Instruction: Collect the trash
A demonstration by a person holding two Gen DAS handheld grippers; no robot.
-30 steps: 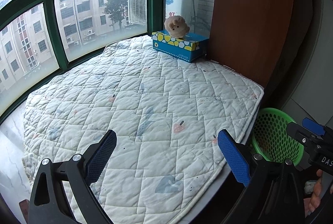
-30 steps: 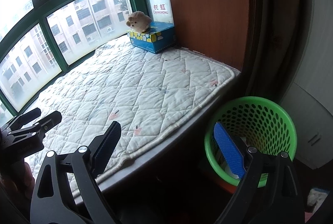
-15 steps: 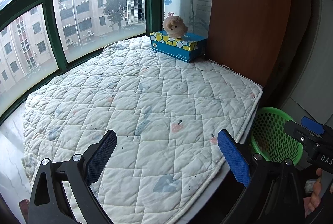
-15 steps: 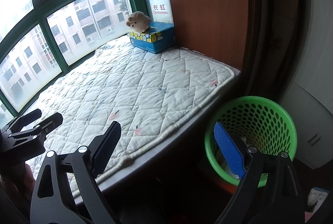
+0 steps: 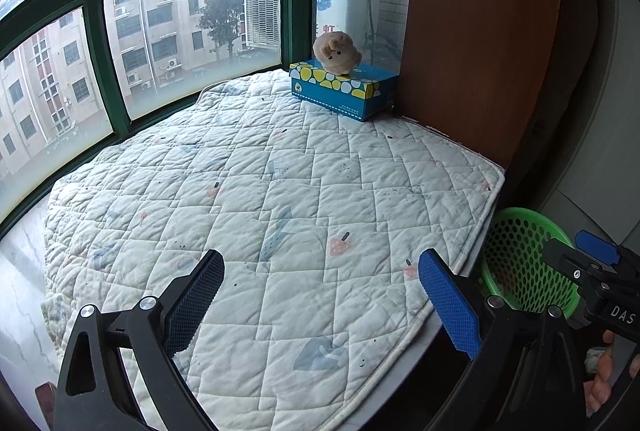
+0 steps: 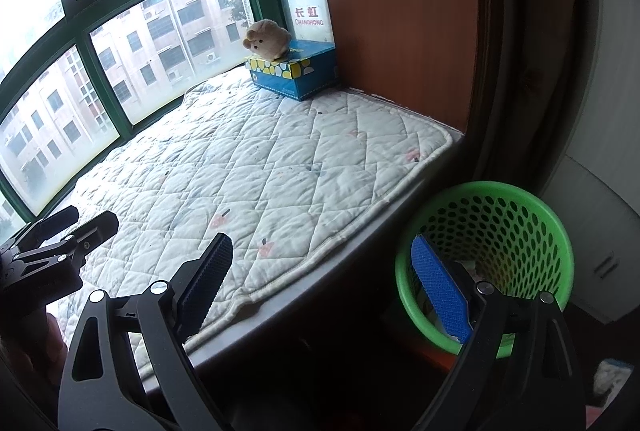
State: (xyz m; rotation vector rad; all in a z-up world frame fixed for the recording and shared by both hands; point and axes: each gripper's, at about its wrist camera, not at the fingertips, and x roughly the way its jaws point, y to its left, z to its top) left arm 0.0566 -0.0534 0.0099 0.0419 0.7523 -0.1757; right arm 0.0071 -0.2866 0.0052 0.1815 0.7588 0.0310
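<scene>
Bay-window ledge covered by a quilted pad [image 5: 280,199], green-framed window [image 5: 96,71] at left. Left gripper [image 5: 320,295] hangs over the pad, jaws wide and empty. Tissue box [image 5: 344,91] bearing a plush toy [image 5: 336,51] sits far right. Right gripper [image 6: 324,283], also spread wide, empty, hangs beside the green basket [image 6: 520,215] below the ledge.

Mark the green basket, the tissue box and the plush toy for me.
green basket [image 6: 520,231]: right wrist view, on the perforated inner wall.
tissue box [image 5: 340,91]: left wrist view, on the blue front side.
plush toy [image 5: 336,51]: left wrist view, on its rounded tan body atop the box.
</scene>
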